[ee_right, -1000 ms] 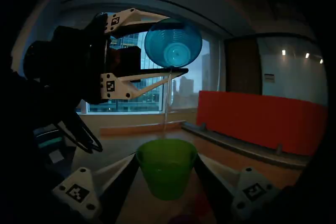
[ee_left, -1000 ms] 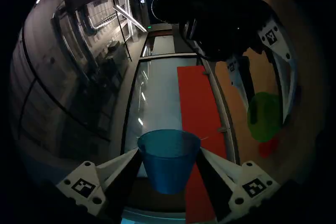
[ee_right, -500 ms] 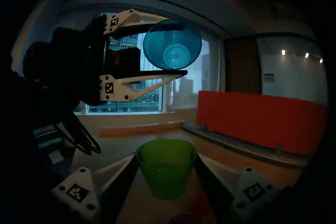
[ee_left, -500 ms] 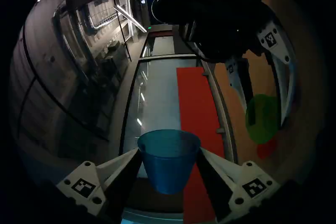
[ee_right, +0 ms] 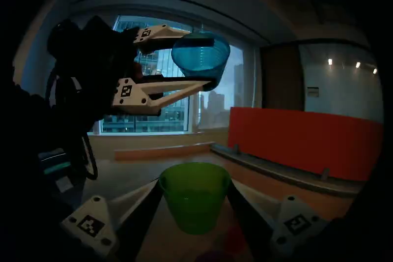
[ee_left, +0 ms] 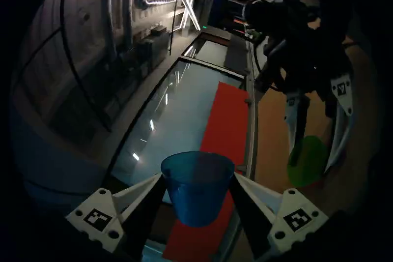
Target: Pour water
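A translucent blue cup sits between the fingers of my left gripper, which is shut on it. In the right gripper view the blue cup hangs high above the table, tilted only slightly, with the left gripper around it and no water falling. Below it, a green cup holding a little water is clamped by my right gripper. In the left gripper view the green cup shows at the right, between the right gripper's white fingers.
A red partition runs along the table's far right edge. A large window with city buildings stands behind the wooden table. A small dark box lies at the left. A small red object lies by the green cup's base.
The thin stream of water from the blue cup into the green cup has stopped. The left gripper has turned the blue cup back from mouth-down toward upright. The green cup has stayed put.
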Motion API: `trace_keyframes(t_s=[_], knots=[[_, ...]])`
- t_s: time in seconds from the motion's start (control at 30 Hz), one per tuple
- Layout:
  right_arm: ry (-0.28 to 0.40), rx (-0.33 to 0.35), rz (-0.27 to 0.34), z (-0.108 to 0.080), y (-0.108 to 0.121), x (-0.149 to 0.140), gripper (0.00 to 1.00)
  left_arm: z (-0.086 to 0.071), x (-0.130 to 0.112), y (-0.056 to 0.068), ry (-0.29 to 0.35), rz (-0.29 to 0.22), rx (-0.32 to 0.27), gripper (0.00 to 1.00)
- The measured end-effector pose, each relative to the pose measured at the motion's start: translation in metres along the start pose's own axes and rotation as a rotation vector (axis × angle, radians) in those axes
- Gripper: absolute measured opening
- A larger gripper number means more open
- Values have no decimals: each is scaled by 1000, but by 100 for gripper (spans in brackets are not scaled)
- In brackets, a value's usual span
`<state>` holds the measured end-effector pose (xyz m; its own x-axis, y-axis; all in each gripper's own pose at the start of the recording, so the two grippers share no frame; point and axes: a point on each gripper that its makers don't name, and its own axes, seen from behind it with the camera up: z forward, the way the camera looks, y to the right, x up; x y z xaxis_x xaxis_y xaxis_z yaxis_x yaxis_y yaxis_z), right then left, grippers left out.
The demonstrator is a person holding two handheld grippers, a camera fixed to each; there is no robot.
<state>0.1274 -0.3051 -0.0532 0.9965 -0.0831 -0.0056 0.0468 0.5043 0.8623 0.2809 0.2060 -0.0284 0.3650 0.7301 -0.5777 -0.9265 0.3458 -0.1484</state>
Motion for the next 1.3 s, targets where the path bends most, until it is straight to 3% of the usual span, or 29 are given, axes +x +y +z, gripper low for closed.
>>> trace_keyframes(t_s=[0.67, 0.97, 1.07, 1.17, 1.3], knots=[[8, -7, -6, -1, 1, 2, 91, -8, -27, -36, 10, -718, 19, 85], [12, -12, -11, -2, 0, 9, 91, -3, -48, -40, 0, -1013, 7, 84], [11, -13, -15, -2, -1, 11, 91, -1, -54, -39, -3, -1082, -1, 85], [10, -15, -18, -2, -1, 13, 91, -2, -60, -35, -9, -1115, -5, 85], [10, -17, -19, -3, -1, 14, 91, -5, -67, -26, -25, -1113, -3, 85]])
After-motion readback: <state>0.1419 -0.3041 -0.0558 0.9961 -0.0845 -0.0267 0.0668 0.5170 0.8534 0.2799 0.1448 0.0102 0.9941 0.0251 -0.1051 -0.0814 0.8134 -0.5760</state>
